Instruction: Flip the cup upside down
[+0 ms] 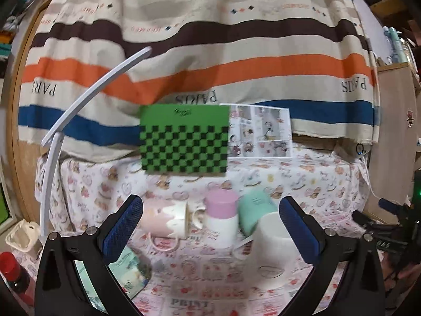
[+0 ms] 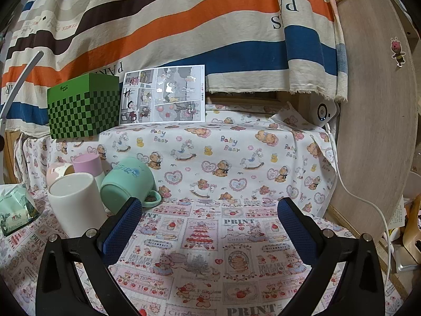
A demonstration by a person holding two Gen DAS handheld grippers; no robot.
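A white mug (image 1: 273, 247) stands bottom up on the patterned cloth, also in the right wrist view (image 2: 76, 205). A mint green mug (image 1: 254, 212) leans tilted behind it, its handle on the cloth (image 2: 126, 184). A pink and white mug (image 1: 165, 220) lies on its side at the left (image 2: 56, 172). A pink-lidded white bottle (image 1: 221, 218) stands upright between them (image 2: 86, 164). My left gripper (image 1: 210, 229) is open and empty, its fingers either side of the group. My right gripper (image 2: 210, 226) is open and empty over bare cloth, right of the mugs.
A green checkered box (image 1: 184, 139) and a comic sheet (image 2: 163, 94) stand at the back against a striped cloth. A white lamp arm (image 1: 68, 121) rises at the left. A green packet (image 2: 15, 208), a red-capped bottle (image 1: 11, 271) and a white cable (image 2: 368, 205) lie at the sides.
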